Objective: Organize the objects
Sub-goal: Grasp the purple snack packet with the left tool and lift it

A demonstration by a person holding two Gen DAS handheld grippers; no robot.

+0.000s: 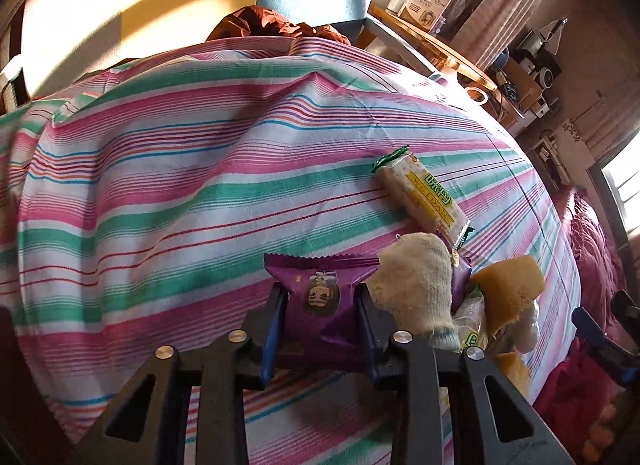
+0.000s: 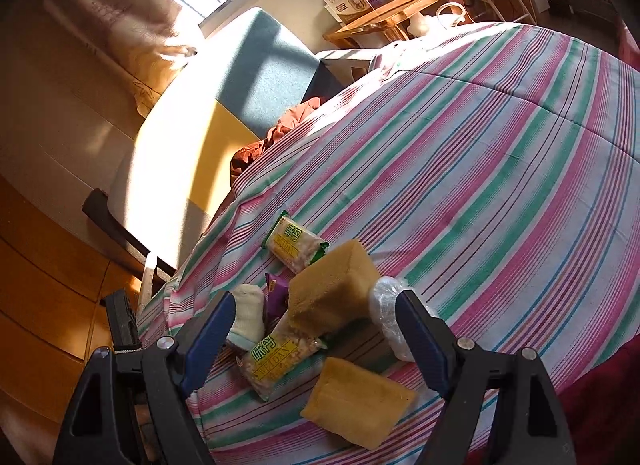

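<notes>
On striped cotton bedspread (image 1: 200,169), left tongs (image 1: 322,303) pinching crinkly purple packet (image 1: 320,297), right tongs (image 2: 316,321) spread.

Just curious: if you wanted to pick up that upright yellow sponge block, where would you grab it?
Grip the upright sponge across its two broad side faces, coming down from above. Its top stands clear of the cracker packet beneath, and the right tongs are open.
</notes>
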